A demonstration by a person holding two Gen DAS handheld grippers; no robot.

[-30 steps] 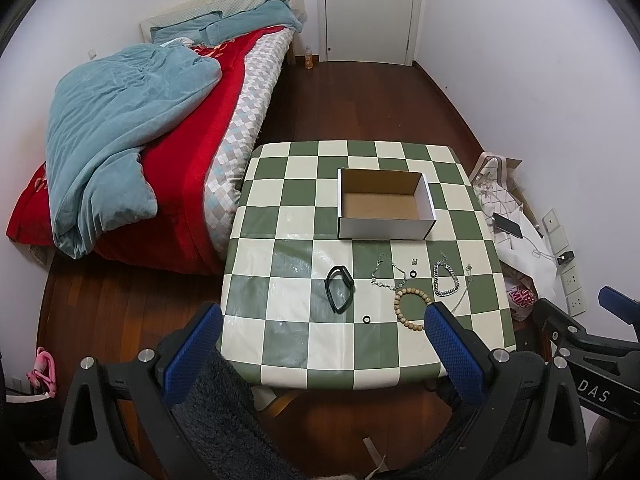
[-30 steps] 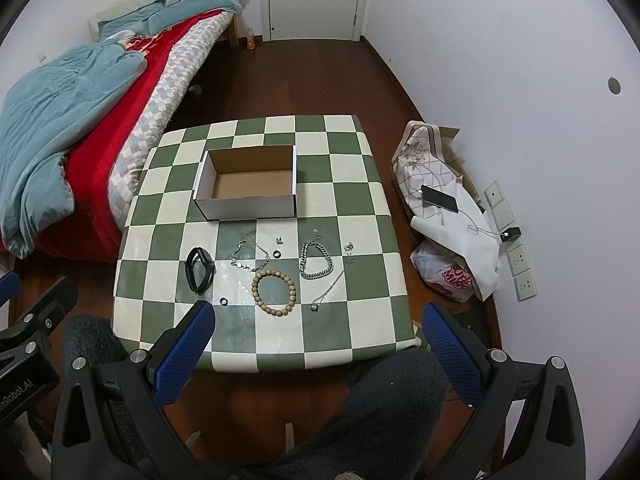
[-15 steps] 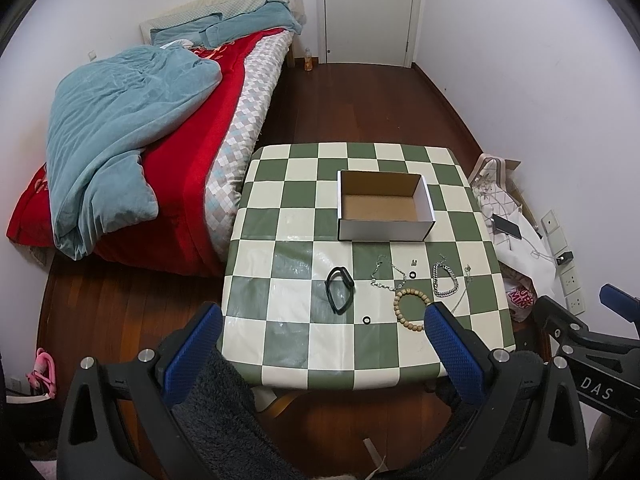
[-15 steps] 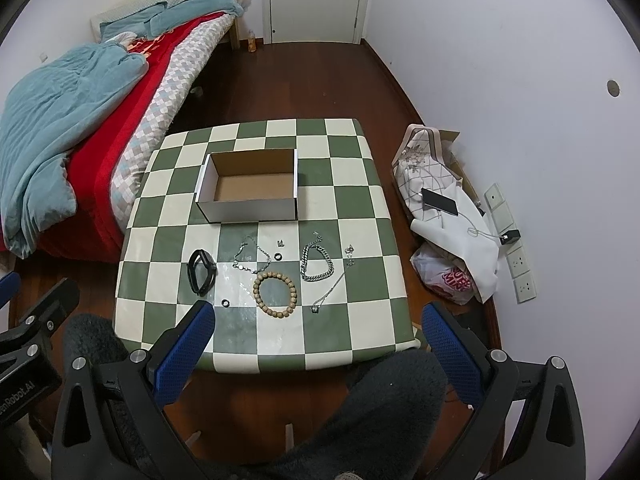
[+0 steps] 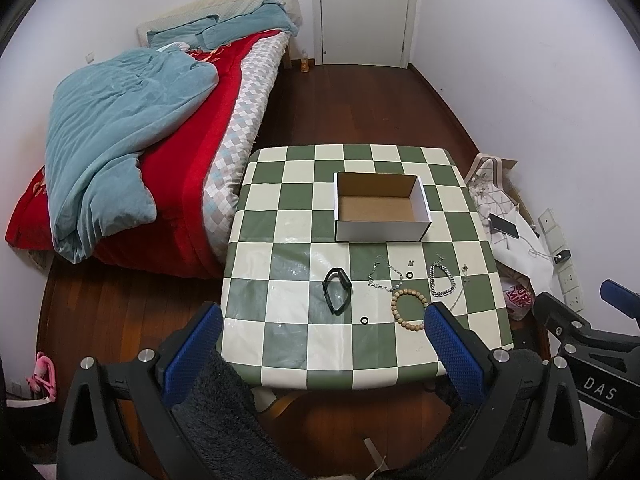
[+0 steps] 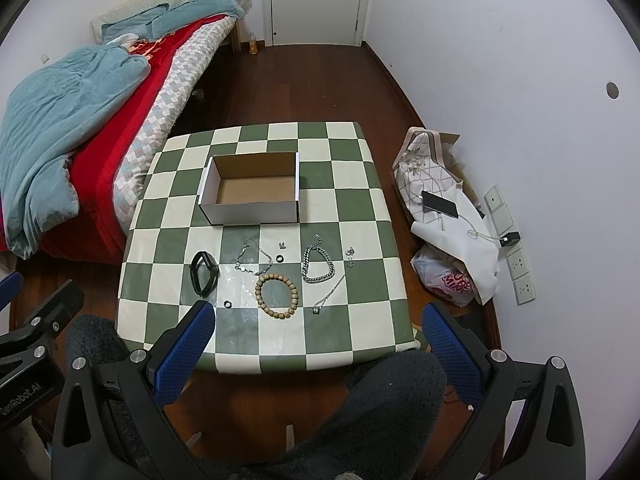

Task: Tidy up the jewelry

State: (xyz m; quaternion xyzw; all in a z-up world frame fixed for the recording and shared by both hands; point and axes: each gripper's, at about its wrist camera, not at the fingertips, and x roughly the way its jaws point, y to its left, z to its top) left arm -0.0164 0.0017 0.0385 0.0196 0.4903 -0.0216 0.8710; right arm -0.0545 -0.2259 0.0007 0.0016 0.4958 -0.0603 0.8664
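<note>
An empty cardboard box (image 5: 382, 206) (image 6: 252, 188) stands on the green-and-white checkered table (image 5: 280, 332) (image 6: 360, 328). In front of it lie a black band (image 5: 337, 290) (image 6: 204, 273), a wooden bead bracelet (image 5: 409, 309) (image 6: 277, 295), a chunky silver chain (image 5: 442, 280) (image 6: 318, 265), a thin silver chain (image 5: 385, 276) (image 6: 253, 261), a long thin necklace (image 6: 334, 290) and small black rings (image 5: 364, 320) (image 6: 227, 304). My left gripper (image 5: 320, 320) and right gripper (image 6: 318, 316) both hang open above the table's near edge, holding nothing.
A bed (image 5: 160, 140) with a blue blanket and red cover runs along the table's left side. Bags, a phone (image 6: 439, 204) and cables lie on the floor to the right, by wall sockets (image 6: 520, 268). A closed door (image 5: 364, 12) is at the back.
Both views have shifted slightly; the table sits a little lower in the frame. Nothing on the table has moved.
</note>
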